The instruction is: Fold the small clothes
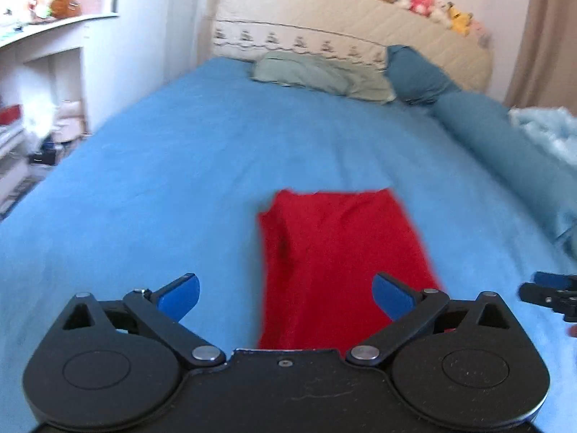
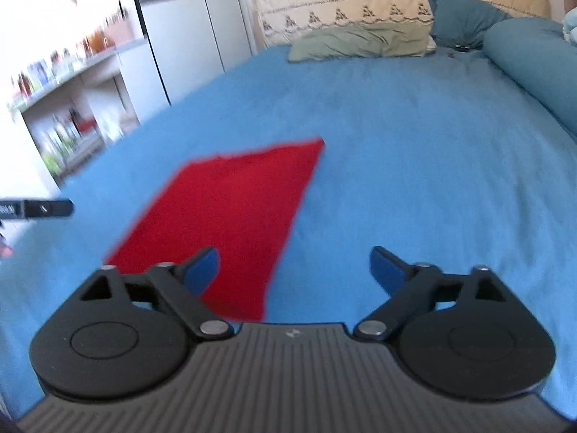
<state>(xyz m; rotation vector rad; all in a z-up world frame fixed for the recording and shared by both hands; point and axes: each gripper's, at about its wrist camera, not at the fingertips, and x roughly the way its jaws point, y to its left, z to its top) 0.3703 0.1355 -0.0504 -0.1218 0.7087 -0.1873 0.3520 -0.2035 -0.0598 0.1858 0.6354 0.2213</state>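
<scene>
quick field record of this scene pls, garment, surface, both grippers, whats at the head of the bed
garment: red cloth, folded into a flat rectangle, held by neither gripper
surface: blue bedsheet, the cloth lies on it
left gripper: open, nothing between its pads, above the cloth's near end
right gripper: open, empty, near the cloth's right edge
head of bed: pale green pillow, dark teal pillow, cream quilted headboard
on headboard: row of plush toys

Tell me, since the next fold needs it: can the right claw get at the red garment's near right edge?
Probably yes. The right claw is open and empty, and the red garment lies flat on the blue bedsheet with nothing between them.
</scene>
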